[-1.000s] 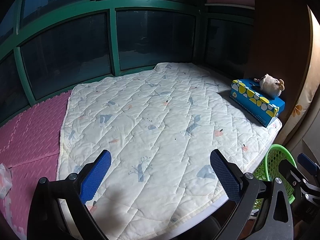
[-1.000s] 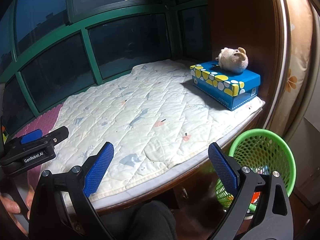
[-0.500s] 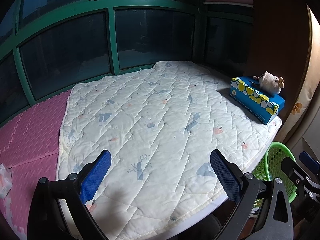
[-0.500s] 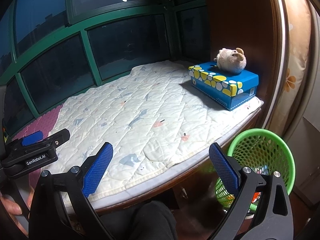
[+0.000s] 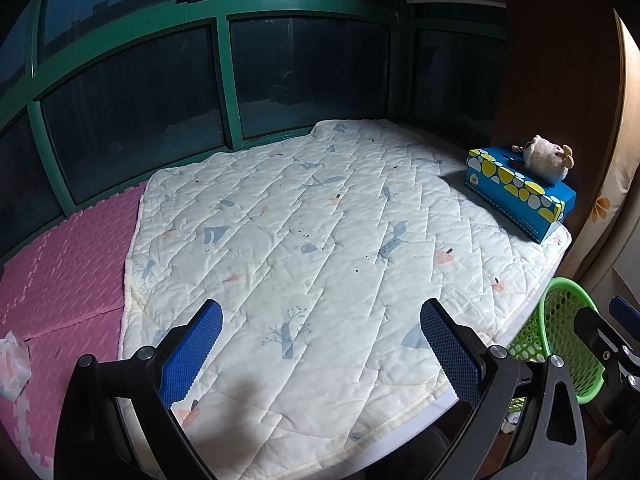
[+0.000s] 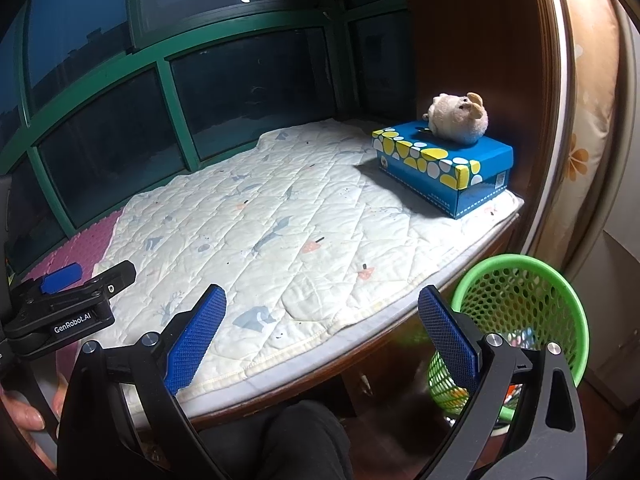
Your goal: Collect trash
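Blue-padded left gripper fingers wide apart, empty, right gripper likewise

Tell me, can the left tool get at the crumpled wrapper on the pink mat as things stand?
Probably yes. The left tool is open and empty, and the wrapper lies uncovered on the pink mat to its left, with nothing between them.

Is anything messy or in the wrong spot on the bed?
Yes: a crumpled white wrapper lies on the pink foam mat, left of the quilt. It looks like stray trash. The plush toy sits neatly atop the blue box.
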Demonstrator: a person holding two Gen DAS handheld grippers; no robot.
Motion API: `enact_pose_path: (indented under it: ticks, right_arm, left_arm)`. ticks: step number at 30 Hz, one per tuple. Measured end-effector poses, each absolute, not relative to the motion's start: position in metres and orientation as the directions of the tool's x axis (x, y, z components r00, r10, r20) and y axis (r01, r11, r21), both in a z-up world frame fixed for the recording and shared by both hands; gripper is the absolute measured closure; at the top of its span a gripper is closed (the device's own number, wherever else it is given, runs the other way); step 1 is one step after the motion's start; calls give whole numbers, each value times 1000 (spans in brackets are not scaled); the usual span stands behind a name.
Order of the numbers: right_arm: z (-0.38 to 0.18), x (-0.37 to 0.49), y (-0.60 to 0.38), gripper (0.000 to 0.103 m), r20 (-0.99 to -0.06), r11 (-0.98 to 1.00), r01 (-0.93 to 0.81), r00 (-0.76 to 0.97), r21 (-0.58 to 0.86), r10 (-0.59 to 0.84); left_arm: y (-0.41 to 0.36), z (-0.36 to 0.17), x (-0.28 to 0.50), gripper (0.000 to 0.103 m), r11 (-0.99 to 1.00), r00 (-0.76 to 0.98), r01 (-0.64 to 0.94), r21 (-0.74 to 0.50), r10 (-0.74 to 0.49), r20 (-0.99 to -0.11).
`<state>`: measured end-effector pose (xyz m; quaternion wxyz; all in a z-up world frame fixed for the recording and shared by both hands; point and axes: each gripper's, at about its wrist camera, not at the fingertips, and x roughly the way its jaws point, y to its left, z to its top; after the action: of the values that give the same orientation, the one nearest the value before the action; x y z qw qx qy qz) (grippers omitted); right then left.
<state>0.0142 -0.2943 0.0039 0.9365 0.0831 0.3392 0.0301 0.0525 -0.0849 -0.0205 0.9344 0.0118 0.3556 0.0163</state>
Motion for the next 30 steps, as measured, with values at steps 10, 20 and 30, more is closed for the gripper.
enact_pose_path:
  ticks: [10, 20, 30]
  right_arm:
    - [1, 13, -294, 7, -643, 990, 15, 762, 143, 81]
    - [-3, 13, -296, 7, -650, 991, 24, 757, 135, 70]
    - [-5, 12, -297, 7, -653, 990, 28, 754, 136, 69]
  left_arm:
    - [-85, -23, 52, 7, 999, 742, -29, 42, 50, -668]
    - [-87, -26, 51, 7, 998, 736, -33, 50, 59, -674]
    - [-86, -26, 51, 7, 998, 736, -40, 51, 64, -673]
